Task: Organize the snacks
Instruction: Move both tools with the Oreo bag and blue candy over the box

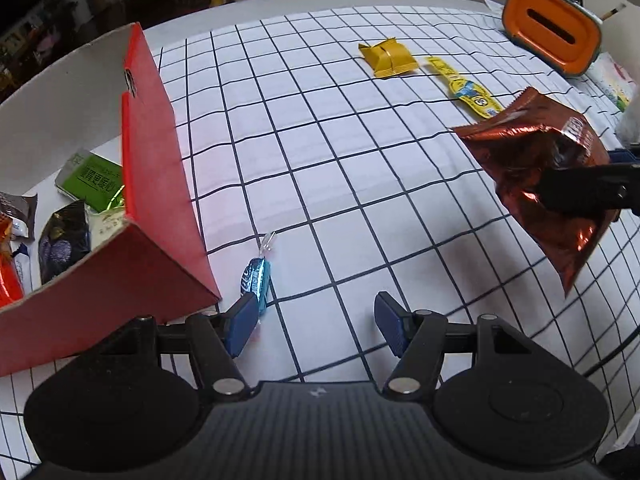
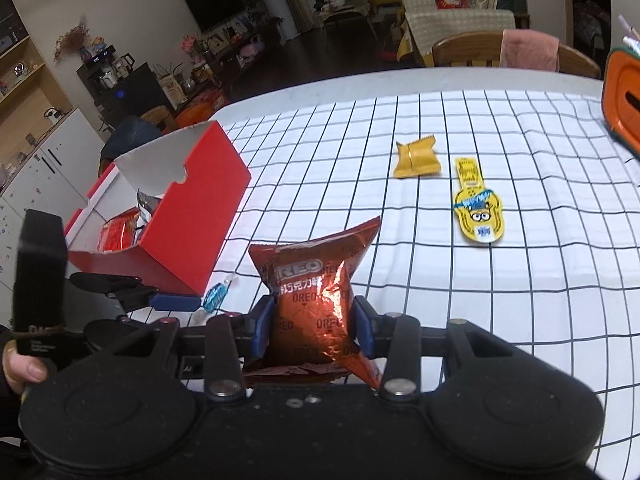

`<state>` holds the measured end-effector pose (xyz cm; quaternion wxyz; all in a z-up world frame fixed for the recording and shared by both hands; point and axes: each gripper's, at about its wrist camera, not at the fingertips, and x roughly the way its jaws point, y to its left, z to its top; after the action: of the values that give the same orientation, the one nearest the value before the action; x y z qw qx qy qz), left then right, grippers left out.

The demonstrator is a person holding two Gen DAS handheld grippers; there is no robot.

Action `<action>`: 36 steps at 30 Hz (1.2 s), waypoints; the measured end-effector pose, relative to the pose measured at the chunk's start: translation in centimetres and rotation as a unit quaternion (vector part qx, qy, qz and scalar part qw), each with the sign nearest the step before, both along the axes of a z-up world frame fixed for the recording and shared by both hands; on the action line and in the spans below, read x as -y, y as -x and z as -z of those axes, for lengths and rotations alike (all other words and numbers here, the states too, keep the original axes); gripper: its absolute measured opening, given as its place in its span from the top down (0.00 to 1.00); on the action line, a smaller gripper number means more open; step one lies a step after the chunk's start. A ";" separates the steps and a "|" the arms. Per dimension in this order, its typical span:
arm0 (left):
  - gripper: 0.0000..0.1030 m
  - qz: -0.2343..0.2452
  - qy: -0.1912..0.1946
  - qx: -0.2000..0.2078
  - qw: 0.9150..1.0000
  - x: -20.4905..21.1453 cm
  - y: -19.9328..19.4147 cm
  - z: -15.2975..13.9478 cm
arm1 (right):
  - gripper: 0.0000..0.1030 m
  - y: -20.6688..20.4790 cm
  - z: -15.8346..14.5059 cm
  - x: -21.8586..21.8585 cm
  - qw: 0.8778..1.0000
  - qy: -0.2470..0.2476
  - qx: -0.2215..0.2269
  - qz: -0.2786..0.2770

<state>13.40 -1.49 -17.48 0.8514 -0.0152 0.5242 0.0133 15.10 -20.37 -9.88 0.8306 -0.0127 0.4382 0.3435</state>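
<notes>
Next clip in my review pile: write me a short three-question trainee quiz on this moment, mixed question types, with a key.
1. True or false: the right hand-held gripper is shut on the red Oreo packet.
2. Multiple choice: the blue candy lies
A) inside the red box
B) on the checked tablecloth beside the red box, next to a finger of the left hand-held gripper
C) on top of the orange container
3. Fill in: besides the blue candy, the loose snacks lying on the checked tablecloth are a gold packet and a ____ cartoon-print packet.

Key: 1 true; 2 B; 3 yellow.
</notes>
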 end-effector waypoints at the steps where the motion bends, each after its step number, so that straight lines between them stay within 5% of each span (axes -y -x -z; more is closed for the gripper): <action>1: 0.34 -0.001 -0.002 0.001 1.000 0.0 -0.2 0.1 | 0.60 -0.2 0.2 0.1 1.000 -0.001 -0.002 -0.002; 9: 0.30 -0.035 0.030 -0.027 0.999 -1.3 -2.2 1.1 | 0.60 -1.1 1.0 0.6 1.000 -0.020 -0.018 -0.009; 15: 0.31 -0.050 0.016 -0.030 0.998 -0.7 -3.0 1.2 | 0.60 -1.5 1.2 1.2 0.999 -0.033 -0.022 -0.004; 18: 0.49 -0.048 0.000 -0.027 0.998 -0.2 -3.2 1.1 | 0.60 -1.7 1.4 1.5 0.999 -0.038 -0.025 -0.001; 20: 0.73 -0.044 -0.002 -0.028 0.999 0.1 -3.5 0.8 | 0.60 -1.8 1.4 1.8 0.999 -0.040 -0.026 0.001; 22: 0.86 -0.041 -0.001 -0.030 0.999 0.5 -3.7 0.8 | 0.60 -1.9 1.4 1.9 0.999 -0.042 -0.025 0.002; 36: 0.88 -0.047 0.021 -0.026 0.998 0.5 -2.7 -1.1 | 0.60 -1.1 0.7 2.2 0.999 -0.043 -0.017 0.018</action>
<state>16.15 -1.98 -16.35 0.8352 -0.0568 0.5454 0.0428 16.24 -22.61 -10.55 0.8288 0.0368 0.4371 0.3475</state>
